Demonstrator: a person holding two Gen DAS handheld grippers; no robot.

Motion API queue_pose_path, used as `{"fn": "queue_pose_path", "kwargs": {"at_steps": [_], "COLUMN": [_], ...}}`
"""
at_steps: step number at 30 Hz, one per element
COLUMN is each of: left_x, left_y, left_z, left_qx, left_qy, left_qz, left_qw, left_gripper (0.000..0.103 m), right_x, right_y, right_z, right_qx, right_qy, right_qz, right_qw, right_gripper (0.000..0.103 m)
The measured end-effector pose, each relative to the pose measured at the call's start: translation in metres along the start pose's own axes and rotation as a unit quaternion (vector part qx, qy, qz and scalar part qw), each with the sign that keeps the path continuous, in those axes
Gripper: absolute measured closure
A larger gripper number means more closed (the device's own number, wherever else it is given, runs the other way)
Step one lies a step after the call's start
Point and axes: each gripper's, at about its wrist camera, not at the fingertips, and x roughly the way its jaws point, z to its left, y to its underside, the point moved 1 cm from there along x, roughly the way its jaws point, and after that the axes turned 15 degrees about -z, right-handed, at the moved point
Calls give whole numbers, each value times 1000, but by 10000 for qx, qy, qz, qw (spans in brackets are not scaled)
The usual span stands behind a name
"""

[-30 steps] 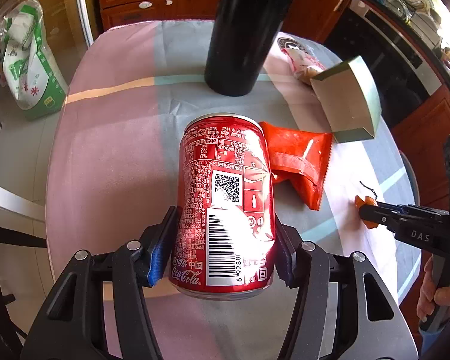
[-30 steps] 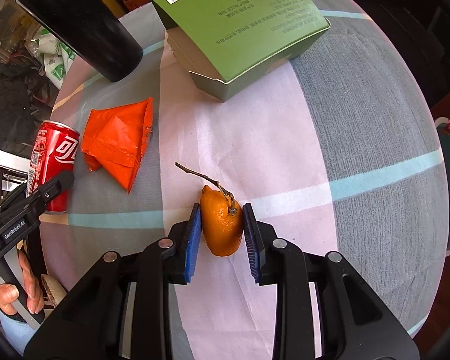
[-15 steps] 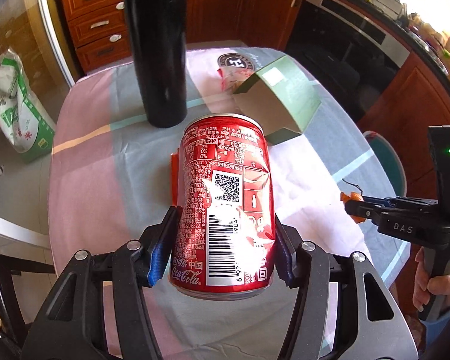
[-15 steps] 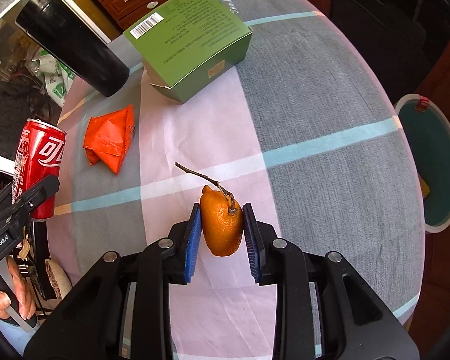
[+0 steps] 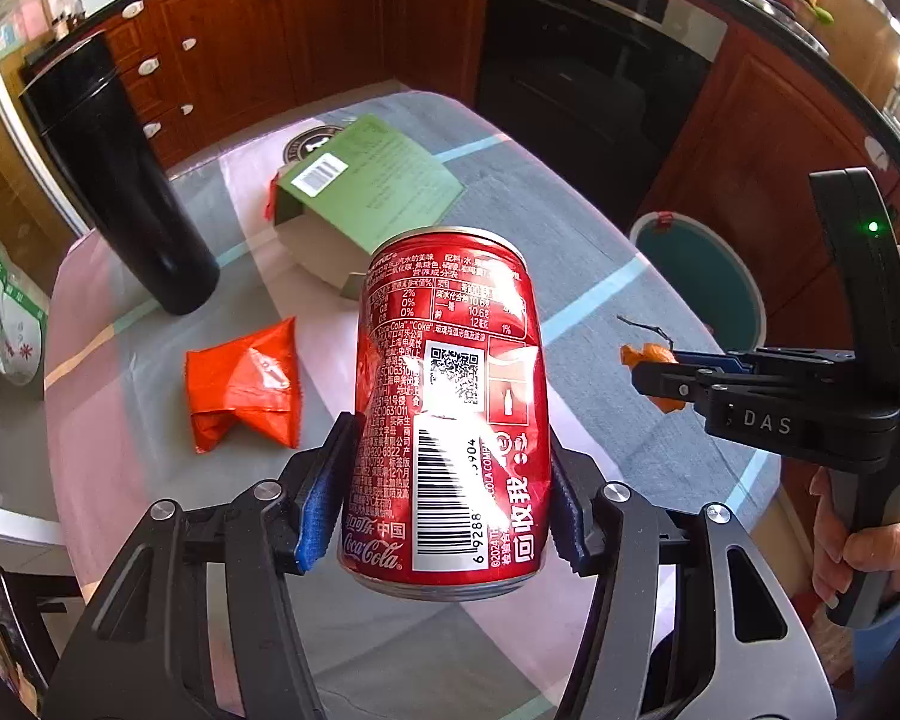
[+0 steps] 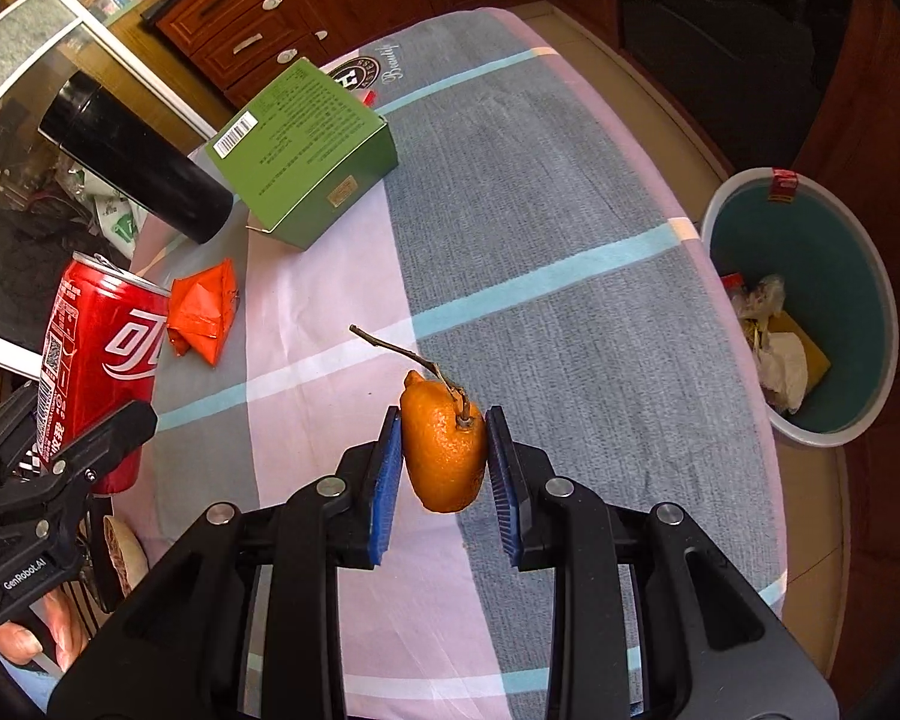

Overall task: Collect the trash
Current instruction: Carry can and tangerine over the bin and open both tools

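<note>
Red can (image 5: 450, 414) clamped in left gripper (image 5: 444, 504), orange peel, apparently (image 6: 444, 456), in right gripper (image 6: 444, 474)

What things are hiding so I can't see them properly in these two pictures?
- Red packet behind the green box: both views, the box hides most of it.
- Small print on the red can: left wrist view, glare washes it out.
- Bottom of the bin: right wrist view, trash covers it.
- Black flask: top cut off by the left wrist view's edge.
</note>
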Motion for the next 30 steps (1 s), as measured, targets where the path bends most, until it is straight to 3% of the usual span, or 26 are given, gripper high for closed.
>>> {"fn": "queue_pose_path", "kwargs": {"at_steps": [10,25,30], "left_x": [32,84,98], "left_y": [-8,-10,-15], "left_z": [-62,-135,-159], "left_qx": [409,562,642], "left_qy": [209,449,584], "left_qz": [271,701,757], "left_qw": [9986,9949,9934], "left_gripper": [45,45,45], "right_x": [-9,-13,-24], "right_y": [0,-1,-5], "right_z": [-57,-143,-184], "right_qx": [409,1055,1343], "right_qy": [-11,-77,79], "right_qz": [-75,-156,-337], "right_qw": [9991,9943,9903], "right_gripper": [77,77,76]}}
